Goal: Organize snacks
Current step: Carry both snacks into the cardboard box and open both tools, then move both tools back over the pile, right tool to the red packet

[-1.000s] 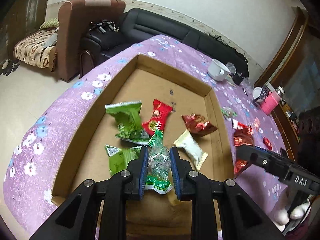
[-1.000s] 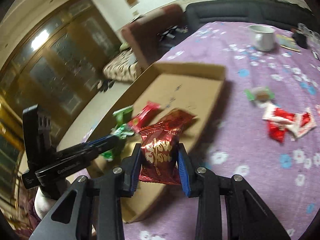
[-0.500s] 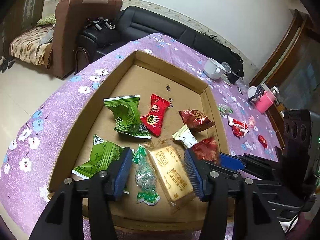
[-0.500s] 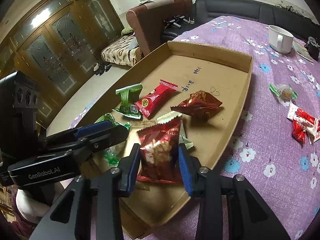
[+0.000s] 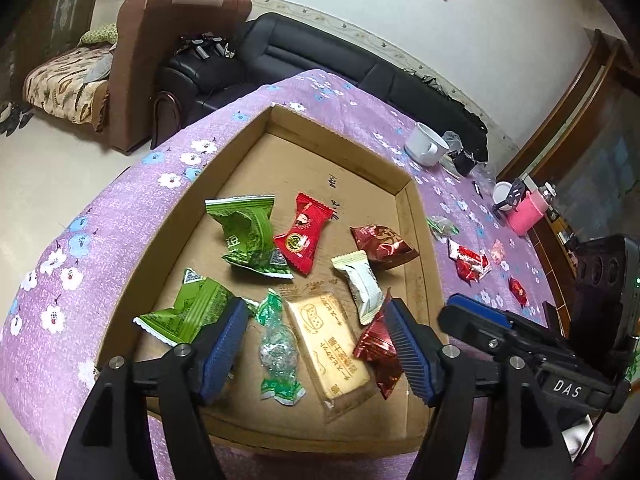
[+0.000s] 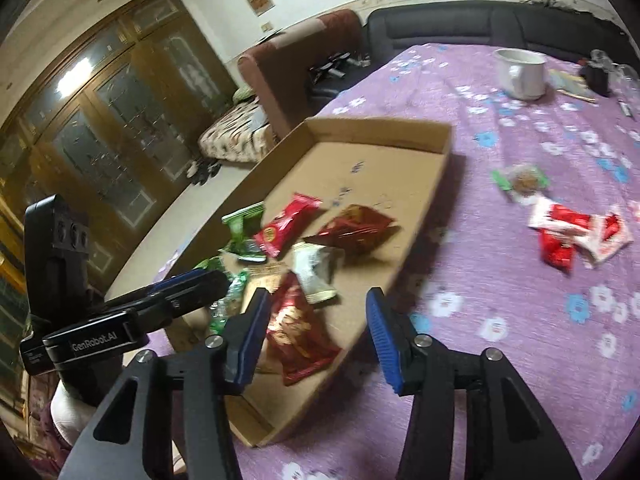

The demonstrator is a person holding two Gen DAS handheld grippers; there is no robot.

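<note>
Purple flowered cloth covers the worktop (image 5: 132, 208); a shallow cardboard tray (image 5: 412, 216) sits on it. Left hand-held gripper (image 5: 316, 344): jaws just opened, spread, nothing pinched; the clear green-ended candy wrapper (image 5: 278, 354) and the tan biscuit packet (image 5: 330, 344) lie flat on the tray floor between them. Right hand-held gripper (image 6: 316, 336): jaws just opened, spread; the dark red foil snack packet (image 6: 298, 334) lies in the tray beside its left pad. More red-and-white sweets (image 6: 576, 236) lie on the cloth, outside the tray.
</note>
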